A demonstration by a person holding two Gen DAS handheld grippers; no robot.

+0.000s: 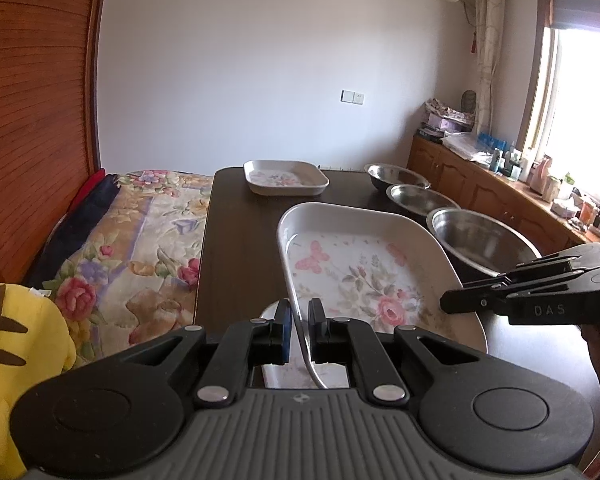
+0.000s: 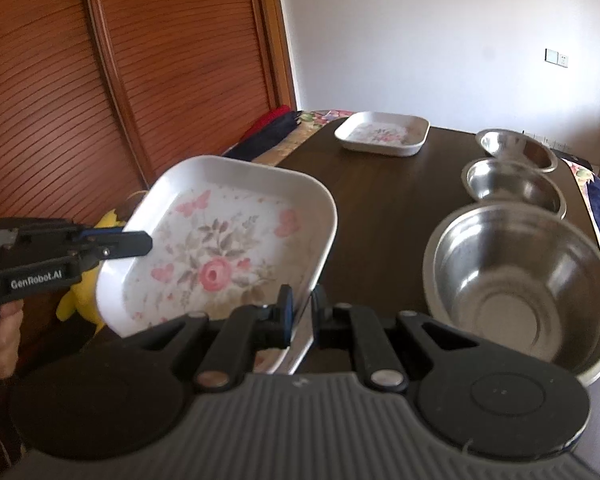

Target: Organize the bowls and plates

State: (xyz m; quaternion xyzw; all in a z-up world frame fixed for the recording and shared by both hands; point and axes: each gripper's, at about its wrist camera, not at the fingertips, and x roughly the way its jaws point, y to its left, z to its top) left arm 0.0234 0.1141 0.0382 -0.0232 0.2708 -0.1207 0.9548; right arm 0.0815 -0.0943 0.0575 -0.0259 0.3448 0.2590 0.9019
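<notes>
Right wrist view: both the left gripper (image 2: 150,242) and right gripper (image 2: 302,312) pinch the floral plate (image 2: 228,248) rims mid-carry; next, probably stack it on the far plate (image 2: 382,134) at 12 o'clock.

"DAS" on right tongs (image 1: 460,303); "GenRobot.AI" on left tongs (image 2: 146,242).

Floral square plate (image 2: 236,236) tilted above table, seemingly clear of bowls (image 2: 520,280).

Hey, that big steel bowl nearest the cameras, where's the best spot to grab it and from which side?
Probably by its rim. The big bowl sits upright and open, with a thin flared lip and smooth rounded walls that tongs would likely slip on. Come from above at the near edge, one finger inside and one outside. Both tongs, left and right, are shut on the floral tray, so it goes down first.
</notes>
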